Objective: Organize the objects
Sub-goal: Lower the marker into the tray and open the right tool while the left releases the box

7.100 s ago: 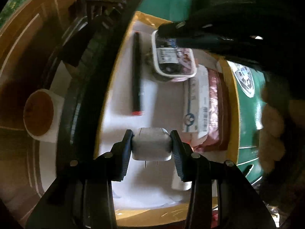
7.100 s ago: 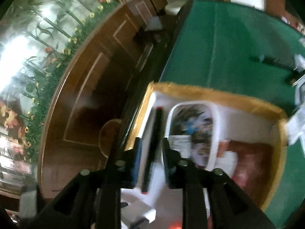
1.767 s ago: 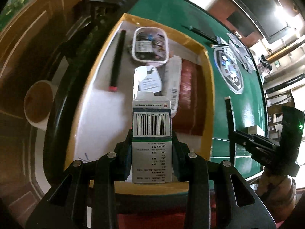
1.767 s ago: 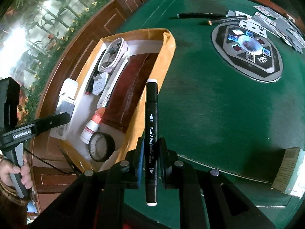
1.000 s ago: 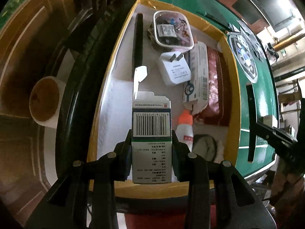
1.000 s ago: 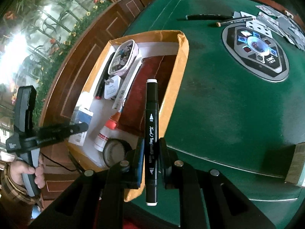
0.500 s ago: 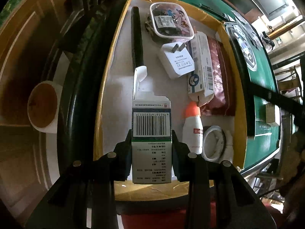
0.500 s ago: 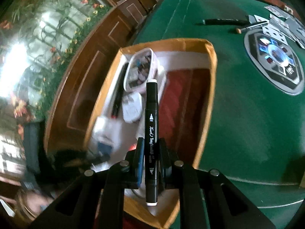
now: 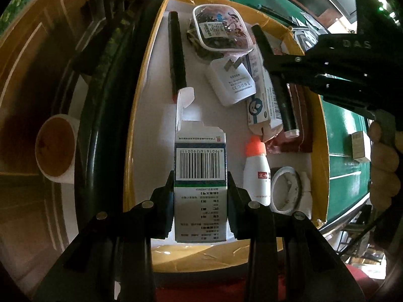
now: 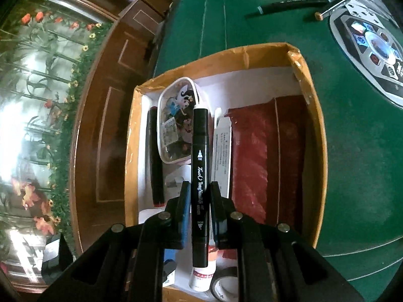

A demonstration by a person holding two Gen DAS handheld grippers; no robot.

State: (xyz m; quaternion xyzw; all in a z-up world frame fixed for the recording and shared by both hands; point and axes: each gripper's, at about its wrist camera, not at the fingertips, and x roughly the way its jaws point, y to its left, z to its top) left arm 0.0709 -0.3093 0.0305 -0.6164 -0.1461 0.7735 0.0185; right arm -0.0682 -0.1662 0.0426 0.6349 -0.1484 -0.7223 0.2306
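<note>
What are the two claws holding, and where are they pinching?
The left claw pinches a white and green cardboard medicine box by its lower sides. The right claw pinches a black marker pen around its lower middle.

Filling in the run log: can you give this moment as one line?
left gripper: shut on carton over box | right gripper: shut on marker over box | neither released
</note>
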